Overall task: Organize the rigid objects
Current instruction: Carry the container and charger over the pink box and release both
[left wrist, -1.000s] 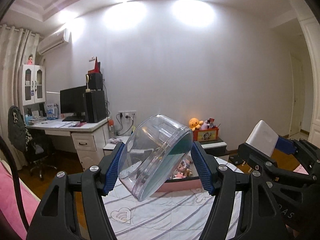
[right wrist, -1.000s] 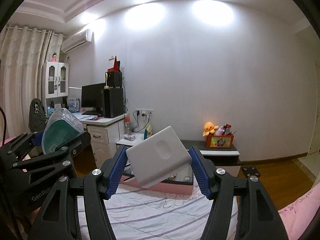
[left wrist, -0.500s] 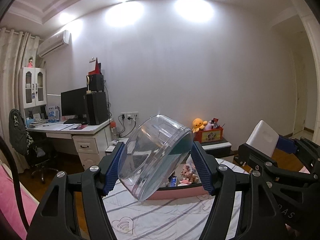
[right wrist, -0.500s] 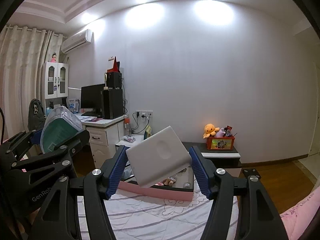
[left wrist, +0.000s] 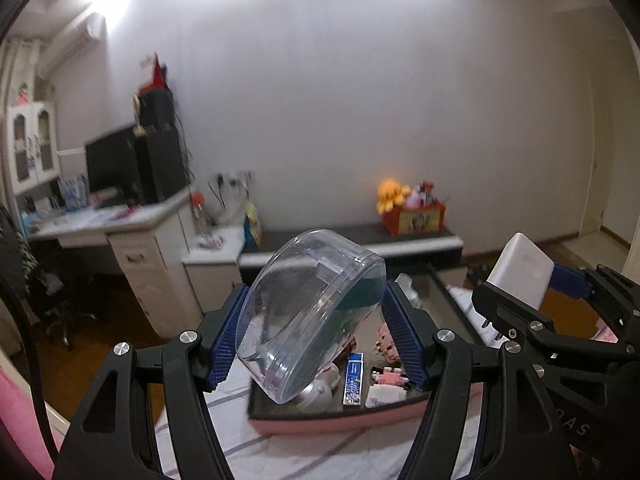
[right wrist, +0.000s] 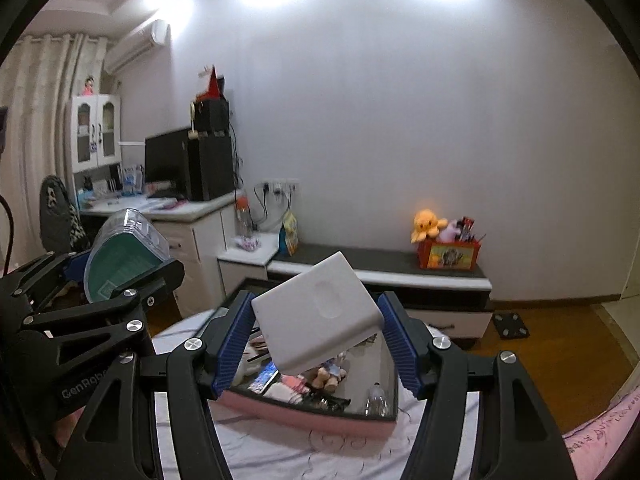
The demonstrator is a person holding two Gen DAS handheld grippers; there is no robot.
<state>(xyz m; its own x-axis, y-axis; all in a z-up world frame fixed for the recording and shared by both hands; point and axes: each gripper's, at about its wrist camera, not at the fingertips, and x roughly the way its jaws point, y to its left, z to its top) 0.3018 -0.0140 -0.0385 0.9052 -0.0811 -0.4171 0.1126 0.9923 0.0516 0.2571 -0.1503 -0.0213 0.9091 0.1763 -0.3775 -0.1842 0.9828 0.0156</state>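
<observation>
— What is in your left hand-held gripper (left wrist: 316,336)?
— You are squeezing a round clear plastic box with a green bottom (left wrist: 310,316) between its two blue pads. It is tilted and up in the air, over the pink tray full of small things (left wrist: 336,420) on the bed.

— And your right hand-held gripper (right wrist: 316,344)?
— It is clamped on a flat white plastic box with rounded corners (right wrist: 318,314), tilted too, right above that same pink tray (right wrist: 308,416).

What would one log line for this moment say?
left gripper: shut on clear round container | right gripper: shut on white box | both above pink bin
</observation>
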